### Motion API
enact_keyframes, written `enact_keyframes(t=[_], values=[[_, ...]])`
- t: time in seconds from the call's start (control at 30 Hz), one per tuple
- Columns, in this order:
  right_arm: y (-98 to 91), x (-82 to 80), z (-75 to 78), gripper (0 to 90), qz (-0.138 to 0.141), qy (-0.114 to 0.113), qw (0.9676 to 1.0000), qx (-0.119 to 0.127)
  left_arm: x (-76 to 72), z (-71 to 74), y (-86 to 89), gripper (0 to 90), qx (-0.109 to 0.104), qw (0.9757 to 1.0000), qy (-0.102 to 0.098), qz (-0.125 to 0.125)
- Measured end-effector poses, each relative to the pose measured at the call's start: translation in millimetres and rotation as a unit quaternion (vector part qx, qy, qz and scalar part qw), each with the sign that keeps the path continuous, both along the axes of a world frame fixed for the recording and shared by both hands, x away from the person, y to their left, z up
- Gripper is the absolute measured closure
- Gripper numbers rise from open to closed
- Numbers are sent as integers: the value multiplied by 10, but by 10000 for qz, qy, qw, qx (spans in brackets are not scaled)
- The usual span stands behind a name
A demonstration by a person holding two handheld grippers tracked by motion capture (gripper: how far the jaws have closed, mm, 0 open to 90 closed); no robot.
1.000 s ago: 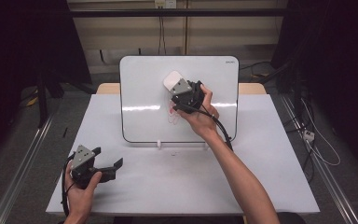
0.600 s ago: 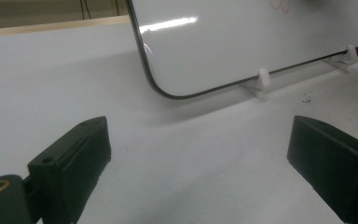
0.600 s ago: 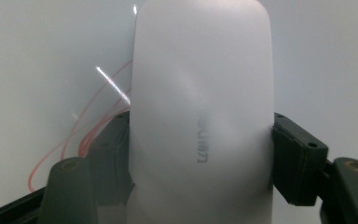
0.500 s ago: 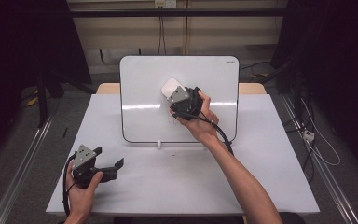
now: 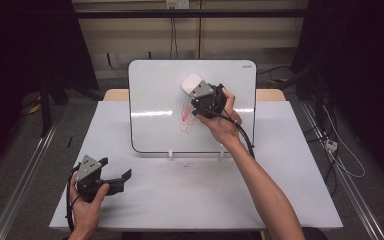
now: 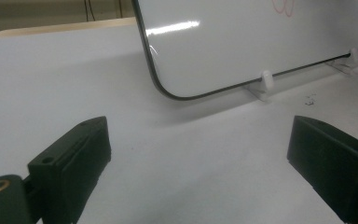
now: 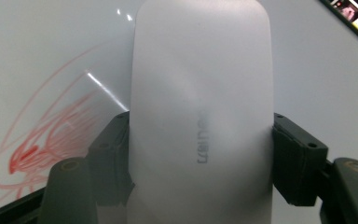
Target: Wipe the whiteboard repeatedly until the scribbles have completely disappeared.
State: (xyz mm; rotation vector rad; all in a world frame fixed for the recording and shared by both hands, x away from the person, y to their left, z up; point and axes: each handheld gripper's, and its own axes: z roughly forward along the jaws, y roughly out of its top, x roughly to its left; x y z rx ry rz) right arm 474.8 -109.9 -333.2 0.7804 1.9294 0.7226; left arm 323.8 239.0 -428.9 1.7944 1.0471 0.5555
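The left gripper (image 5: 111, 178) rested well in front of the whiteboard (image 5: 155, 95), off its left corner, jaws spread and empty. On the whiteboard, the right gripper (image 5: 196, 89), clenched on the white eraser (image 5: 192, 82), had shifted from beside the red scribble (image 5: 186, 116) to just above it, so the marks remained unwiped and another pass seemed needed.

A glossy, smooth surface is shown by the whiteboard (image 5: 155, 100) at the centre of the high view, where a band of light is reflected. The eraser (image 7: 200, 107) is seen as matt, smooth white plastic. The black jaws are given a matt plastic look. The table (image 5: 290, 165) is covered in a smooth, dull white finish, and light wood is visible at its far edge.
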Motion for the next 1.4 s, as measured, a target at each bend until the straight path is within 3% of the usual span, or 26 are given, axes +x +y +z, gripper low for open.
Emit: enact_keyframes(t=[0.2, 0.87, 1.4], values=[[-108, 82, 105, 317, -165, 4, 9997, 175, 3, -1, 1, 60, -5, 10000, 5, -7], [28, 9, 1, 317, -129, -57, 9998, 135, 2, 1, -15, 60, 21, 10000, 2, -6], [476, -123, -223, 317, 342, -39, 9994, -79, -2, -5, -20, 60, 29, 10000, 14, -30]])
